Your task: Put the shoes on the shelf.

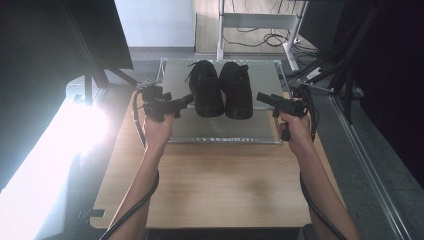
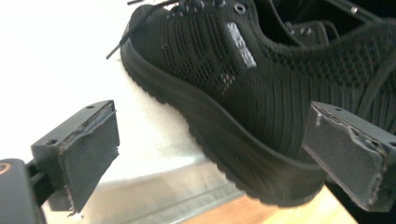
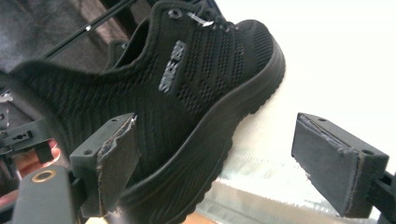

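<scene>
While both hands hang at the near edge of the metal tray, the high view shows a pair of black shoes side by side on it, heels toward the person: the left shoe just ahead of the left gripper, the right shoe just ahead of the right gripper. I'd say each tool is lined up on its own shoe so the two can be taken at once.

Along the left gripper, its jaws stand wide apart and released, one pad off over bare tray, the other in front of the left shoe's heel; nothing is pinched.

Along the right gripper, the jaws are likewise spread and grasping nothing, the right shoe's heel and sole running down between them, behind one pad.
</scene>
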`<move>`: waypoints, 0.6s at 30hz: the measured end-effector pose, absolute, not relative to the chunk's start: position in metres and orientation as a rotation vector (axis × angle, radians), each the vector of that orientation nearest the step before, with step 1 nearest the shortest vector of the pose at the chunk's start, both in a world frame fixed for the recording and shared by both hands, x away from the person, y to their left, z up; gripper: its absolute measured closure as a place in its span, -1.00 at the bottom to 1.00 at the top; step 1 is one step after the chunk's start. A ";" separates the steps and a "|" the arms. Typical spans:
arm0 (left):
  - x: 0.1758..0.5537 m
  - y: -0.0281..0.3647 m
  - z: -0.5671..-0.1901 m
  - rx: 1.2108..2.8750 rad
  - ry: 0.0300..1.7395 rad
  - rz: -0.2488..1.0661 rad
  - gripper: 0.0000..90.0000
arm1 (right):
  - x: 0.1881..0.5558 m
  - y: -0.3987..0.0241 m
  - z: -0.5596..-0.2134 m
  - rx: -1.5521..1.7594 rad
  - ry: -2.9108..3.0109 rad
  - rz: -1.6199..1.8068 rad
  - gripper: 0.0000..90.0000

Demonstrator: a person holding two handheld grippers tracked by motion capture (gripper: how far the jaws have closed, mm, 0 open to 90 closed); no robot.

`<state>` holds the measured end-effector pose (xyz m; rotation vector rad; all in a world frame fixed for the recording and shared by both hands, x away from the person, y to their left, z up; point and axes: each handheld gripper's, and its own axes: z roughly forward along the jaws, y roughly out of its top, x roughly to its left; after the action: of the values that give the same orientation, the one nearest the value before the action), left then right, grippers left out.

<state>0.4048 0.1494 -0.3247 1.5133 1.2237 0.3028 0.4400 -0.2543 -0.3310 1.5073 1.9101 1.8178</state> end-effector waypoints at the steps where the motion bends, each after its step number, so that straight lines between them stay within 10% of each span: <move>1: 0.402 0.149 -0.325 1.518 1.219 0.302 -0.92 | 0.438 -0.254 -0.331 1.501 1.916 1.820 -0.67; 18: 0.369 0.150 -0.348 1.575 1.167 0.296 -0.92 | 0.400 -0.255 -0.338 1.350 2.044 1.717 -0.68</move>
<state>0.3692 0.1502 -0.3479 1.5755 1.1670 0.2963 0.4003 -0.2545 -0.3375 1.3499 2.0441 1.7166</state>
